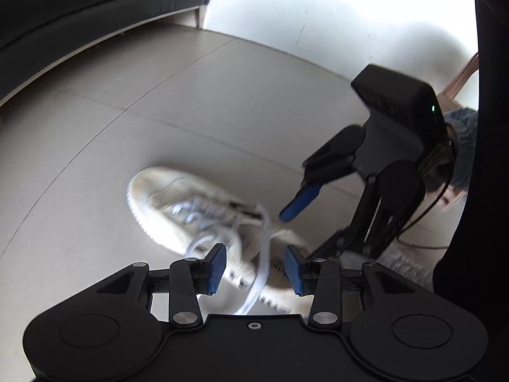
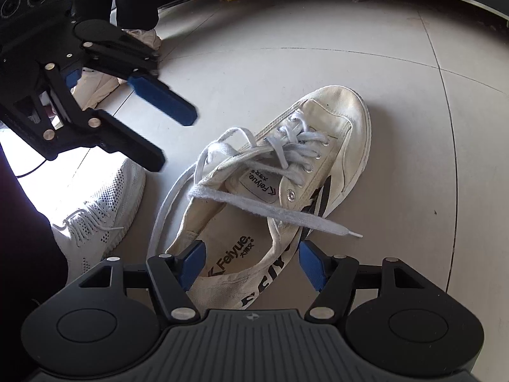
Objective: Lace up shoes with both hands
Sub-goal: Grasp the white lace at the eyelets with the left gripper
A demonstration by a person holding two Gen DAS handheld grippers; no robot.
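floor: large pale grey tiles (image 2: 318, 47) with thin dark joints, curving across both views | furniture: dark sofa (image 1: 79, 6) on a light base, upper left of the left wrist view | wall: white wall (image 1: 302, 9), upper middle | light: strong daylight glare on floor and wall, upper right

insole (image 2: 237, 253): "Feiyue." with chevron mark | tongue label (image 2: 261, 184): "Feiyue", at 12 o'clock from insole | shoe side (image 2: 264, 289): large black letters, only partly legible
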